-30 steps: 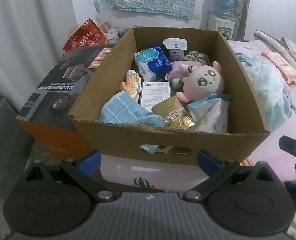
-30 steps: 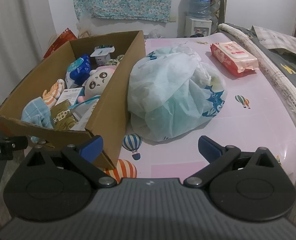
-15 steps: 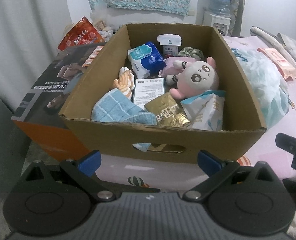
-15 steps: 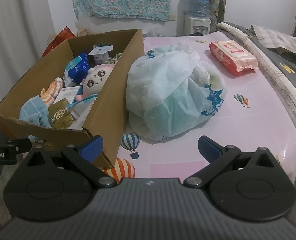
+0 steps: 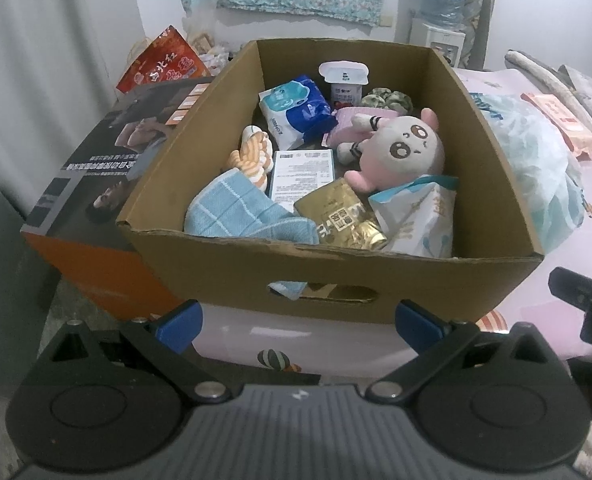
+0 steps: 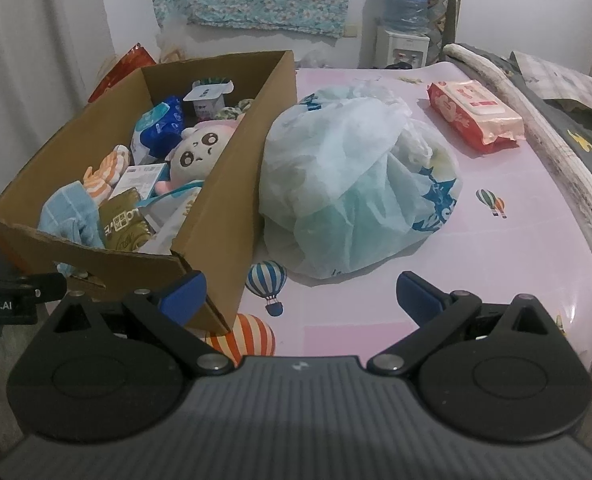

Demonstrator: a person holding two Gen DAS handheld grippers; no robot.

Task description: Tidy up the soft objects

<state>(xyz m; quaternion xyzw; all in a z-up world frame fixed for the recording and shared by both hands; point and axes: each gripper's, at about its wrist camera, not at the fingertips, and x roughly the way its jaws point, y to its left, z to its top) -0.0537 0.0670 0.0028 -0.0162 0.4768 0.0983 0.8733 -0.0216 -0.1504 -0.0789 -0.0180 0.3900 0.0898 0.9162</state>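
Note:
A cardboard box (image 5: pixel 328 276) (image 6: pixel 232 184) sits on the pink patterned surface (image 6: pixel 496 264). It holds a pink plush doll (image 5: pixel 400 152) (image 6: pixel 200 148), a light blue cloth (image 5: pixel 236 212), an orange striped soft toy (image 5: pixel 252 156), a blue tissue pack (image 5: pixel 296 108), a gold packet (image 5: pixel 344 216) and other packs. A pale plastic bag (image 6: pixel 356 184) lies right of the box. My left gripper (image 5: pixel 298 322) is open and empty in front of the box. My right gripper (image 6: pixel 300 292) is open and empty near the bag.
A pink wet-wipes pack (image 6: pixel 476 114) lies at the far right of the surface. A dark printed carton (image 5: pixel 96 184) stands left of the box, with a red snack bag (image 5: pixel 164 64) behind it. A water dispenser (image 6: pixel 406 20) stands by the back wall.
The left gripper has drifted slightly, so the box sits a little further right and lower in its view. The right view has barely shifted. Both grippers stay open.

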